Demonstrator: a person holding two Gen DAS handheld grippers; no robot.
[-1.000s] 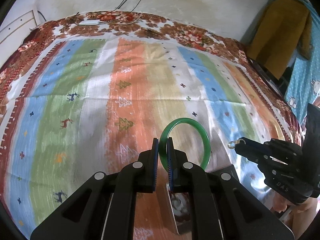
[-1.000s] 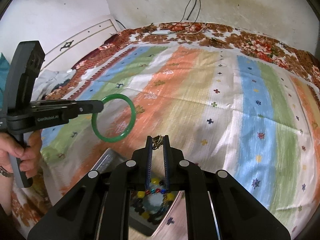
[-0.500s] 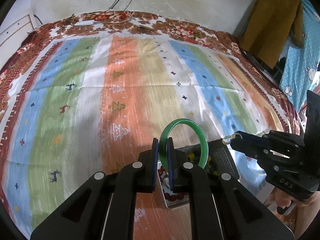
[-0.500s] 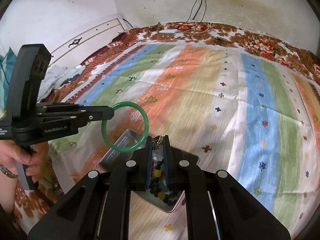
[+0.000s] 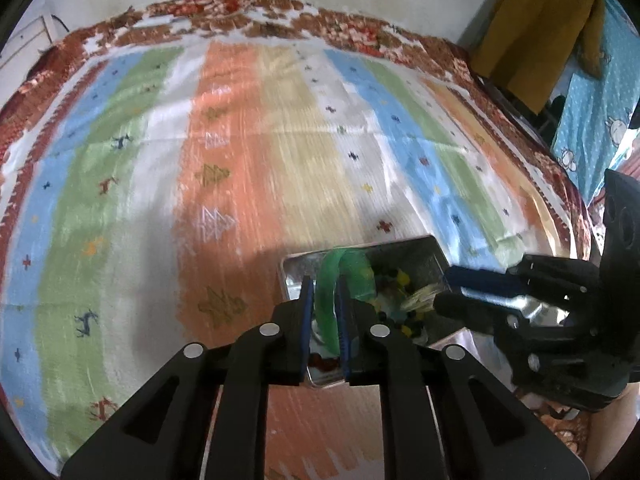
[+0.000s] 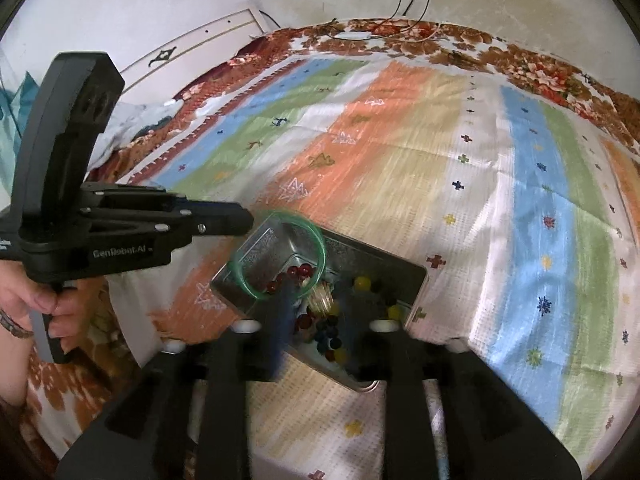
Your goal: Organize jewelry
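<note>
A metal tin (image 5: 424, 252) (image 6: 384, 258) with bead strands in it lies on the striped bedspread near the front edge. My left gripper (image 5: 324, 292) (image 6: 250, 222) is shut on a green bangle (image 5: 326, 300) (image 6: 316, 240) and holds it over the tin. My right gripper (image 6: 318, 300) (image 5: 444, 290) hangs over the tin with its jaws spread apart. A small gold piece (image 6: 320, 300) (image 5: 420, 298) lies blurred between the fingers, at the beads (image 6: 360, 284).
The striped bedspread (image 5: 240, 160) covers the whole bed. A yellow garment (image 5: 536, 40) and a teal cloth (image 5: 596, 120) hang at the right. A cable (image 6: 408, 4) runs down the back wall. A white headboard (image 6: 200, 40) stands at the left.
Both grippers have dropped toward the tin. The right gripper's jaws have opened and the gold piece has left their grip. The bangle now hangs over the tin.
</note>
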